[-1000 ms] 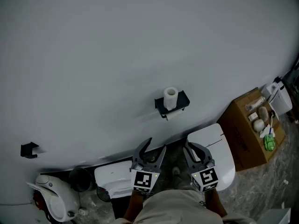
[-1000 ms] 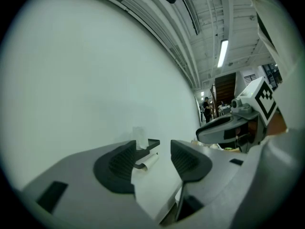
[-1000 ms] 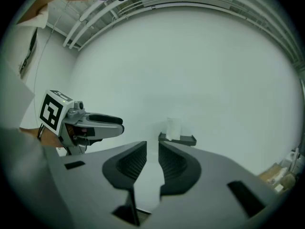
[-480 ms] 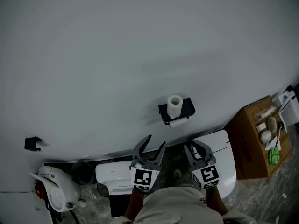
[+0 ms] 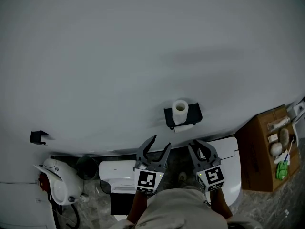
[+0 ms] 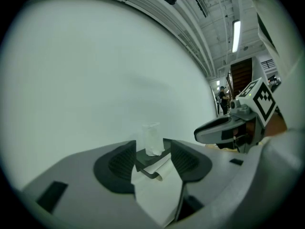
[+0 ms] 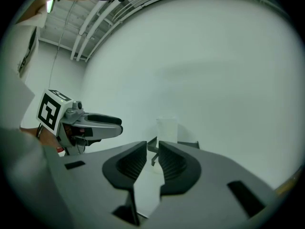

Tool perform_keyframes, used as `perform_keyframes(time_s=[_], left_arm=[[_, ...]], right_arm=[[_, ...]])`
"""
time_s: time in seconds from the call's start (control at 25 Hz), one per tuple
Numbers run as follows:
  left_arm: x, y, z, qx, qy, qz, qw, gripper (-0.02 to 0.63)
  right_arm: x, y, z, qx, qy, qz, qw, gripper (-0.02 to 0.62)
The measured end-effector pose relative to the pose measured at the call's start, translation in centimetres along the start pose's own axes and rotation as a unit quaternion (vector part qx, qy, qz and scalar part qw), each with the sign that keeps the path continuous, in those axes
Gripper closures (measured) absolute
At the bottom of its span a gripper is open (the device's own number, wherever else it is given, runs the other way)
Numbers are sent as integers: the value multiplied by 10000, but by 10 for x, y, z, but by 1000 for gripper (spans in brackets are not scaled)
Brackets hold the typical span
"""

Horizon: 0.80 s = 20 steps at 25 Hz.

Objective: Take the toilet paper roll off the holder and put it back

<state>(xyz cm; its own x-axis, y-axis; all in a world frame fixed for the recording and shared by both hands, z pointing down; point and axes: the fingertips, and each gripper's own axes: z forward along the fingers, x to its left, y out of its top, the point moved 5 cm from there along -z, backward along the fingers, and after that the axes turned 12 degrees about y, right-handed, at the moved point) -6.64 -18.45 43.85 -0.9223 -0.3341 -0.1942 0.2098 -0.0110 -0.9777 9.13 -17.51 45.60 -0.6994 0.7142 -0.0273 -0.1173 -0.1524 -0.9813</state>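
Since a moment ago the toilet paper roll and its black holder have slid lower and to the right in your head view. The cardboard box has gone nearly to the right edge. Your left claw and right claw sit low in the picture, side by side, well apart from the roll. The roll stands upright on the holder on the white wall.

In the left gripper view, your left claw is open with a clear gap and holds nothing. You see the roll ahead through the gap, on its holder.

In the right gripper view, your right claw is open only a little and holds nothing. The roll stands ahead, just above the gap.
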Motion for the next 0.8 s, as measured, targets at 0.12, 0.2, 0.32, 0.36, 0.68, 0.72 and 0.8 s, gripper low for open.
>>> perform_keyframes(time_s=[0.12,0.2,0.32,0.36,0.68,0.72,0.8], left_arm=[[-6,2,8,25,51,37,10000,370],[-8,3,15,31,81,56,9999,370],[-12,5,23,43,114,80,9999,370],[-14,6,26,51,125,86,9999,370],[-20,10,51,42,241,51,9997,370],[-21,11,54,52,250,53,9997,370],[-23,10,61,84,264,52,9996,370]], right_arm=[[-11,-1,0,-31,63,27,10000,522],[-18,-2,1,-45,105,49,9999,522],[-29,-1,2,-62,156,47,9998,522],[-32,-1,2,-74,174,46,9998,522],[-57,-2,9,-67,330,90,9994,522],[-60,-2,9,-62,347,96,9993,522],[-67,-2,12,-91,363,86,9993,522]])
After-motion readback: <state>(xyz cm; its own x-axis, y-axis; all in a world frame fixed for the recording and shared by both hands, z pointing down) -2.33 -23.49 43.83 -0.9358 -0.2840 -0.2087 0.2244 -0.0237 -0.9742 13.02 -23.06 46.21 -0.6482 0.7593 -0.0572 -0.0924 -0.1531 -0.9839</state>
